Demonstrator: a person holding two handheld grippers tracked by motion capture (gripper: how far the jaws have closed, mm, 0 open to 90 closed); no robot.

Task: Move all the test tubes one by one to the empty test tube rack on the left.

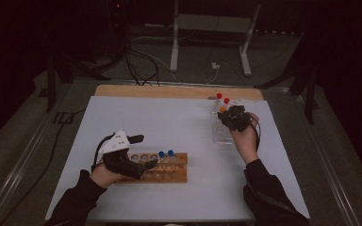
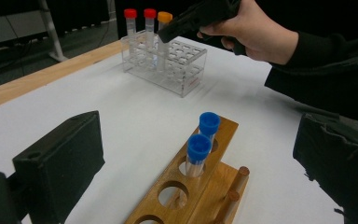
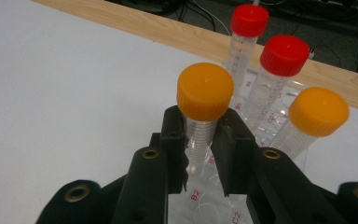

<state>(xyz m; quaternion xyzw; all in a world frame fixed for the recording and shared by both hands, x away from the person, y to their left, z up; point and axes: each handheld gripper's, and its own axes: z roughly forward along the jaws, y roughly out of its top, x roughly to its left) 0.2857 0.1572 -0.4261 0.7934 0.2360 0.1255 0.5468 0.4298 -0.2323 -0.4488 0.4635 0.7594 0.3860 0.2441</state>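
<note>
Your right gripper is pinching an orange-capped tube just under its cap, with the tube standing in the clear plastic rack at the far right of the table. To do this step well, lift straight up along the tube's own axis until its tip clears the rack's top plate; tilting early could jam it in the hole or tip the light rack. Keep the grip just below the cap so the tube cannot slip down, and mind the second orange-capped tube just beside it on the right.

Your left gripper rests at the left end of the wooden rack near you, its jaws spread and holding nothing; leave it there to steady that rack when the tube arrives.

Counted: the clear rack holds four tubes, two with red caps at the far side and two with orange caps. The wooden rack holds two blue-capped tubes at its right end, with several empty holes to their left.
</note>
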